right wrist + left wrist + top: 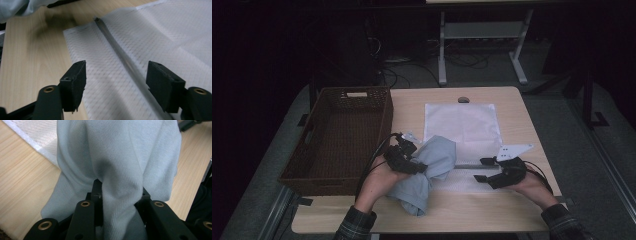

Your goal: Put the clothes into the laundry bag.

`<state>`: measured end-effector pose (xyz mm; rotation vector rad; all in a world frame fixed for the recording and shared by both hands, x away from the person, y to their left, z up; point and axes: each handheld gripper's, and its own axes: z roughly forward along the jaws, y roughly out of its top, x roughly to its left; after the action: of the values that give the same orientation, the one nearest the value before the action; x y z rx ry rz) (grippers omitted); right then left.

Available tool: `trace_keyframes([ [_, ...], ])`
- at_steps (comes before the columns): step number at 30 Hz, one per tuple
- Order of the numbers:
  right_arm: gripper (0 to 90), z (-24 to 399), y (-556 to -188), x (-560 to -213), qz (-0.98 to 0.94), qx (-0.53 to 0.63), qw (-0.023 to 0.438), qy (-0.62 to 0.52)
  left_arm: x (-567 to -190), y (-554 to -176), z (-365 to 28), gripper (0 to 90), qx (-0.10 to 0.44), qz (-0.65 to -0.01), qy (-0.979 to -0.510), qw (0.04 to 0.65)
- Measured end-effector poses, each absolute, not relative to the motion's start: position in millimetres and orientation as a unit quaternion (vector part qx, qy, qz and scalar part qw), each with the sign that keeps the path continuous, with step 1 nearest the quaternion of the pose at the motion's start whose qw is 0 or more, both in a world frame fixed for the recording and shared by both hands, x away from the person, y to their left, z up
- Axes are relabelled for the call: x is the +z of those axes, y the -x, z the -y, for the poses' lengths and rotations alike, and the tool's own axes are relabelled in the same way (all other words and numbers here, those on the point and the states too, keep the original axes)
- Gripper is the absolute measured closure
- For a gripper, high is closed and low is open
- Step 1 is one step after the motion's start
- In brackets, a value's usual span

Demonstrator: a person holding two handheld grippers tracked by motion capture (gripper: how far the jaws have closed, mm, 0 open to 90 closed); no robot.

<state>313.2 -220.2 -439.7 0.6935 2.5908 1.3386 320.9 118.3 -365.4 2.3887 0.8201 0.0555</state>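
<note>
A light blue cloth [434, 162] hangs bunched near the table's front middle, partly over a white mesh bag [464, 122]. My left gripper [412, 165] is shut on the cloth; in the left gripper view a fold of the cloth [117, 157] is pinched between the jaws [120, 195]. My right gripper [482, 169] is low over the mesh bag's [175, 32] near edge. It stands open [116, 82], and the bag's dark zipper line [117, 50] runs between the jaws without the pads pressing on it. A corner of the cloth [15, 7] shows at the upper left of the right gripper view.
A dark brown wicker basket [354, 91] stands at the table's left side, close to my left hand. The wooden tabletop [492, 210] has a small round hole [463, 99] at its far edge. Table legs and cables lie on the floor beyond.
</note>
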Motion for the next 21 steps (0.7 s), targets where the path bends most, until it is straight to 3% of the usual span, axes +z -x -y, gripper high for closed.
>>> trace_keyframes([
  [6, 36.7, 210, -336, -439, -0.865, 0.450, 0.058, -0.214, -368, -323, -123, 69.2, 0.018, -0.312, -0.900, 0.303],
  [21, 34.8, 194, -377, -463, -0.877, 0.432, 0.039, -0.206, -371, -325, -127, 69.2, 0.010, -0.317, -0.897, 0.307],
])
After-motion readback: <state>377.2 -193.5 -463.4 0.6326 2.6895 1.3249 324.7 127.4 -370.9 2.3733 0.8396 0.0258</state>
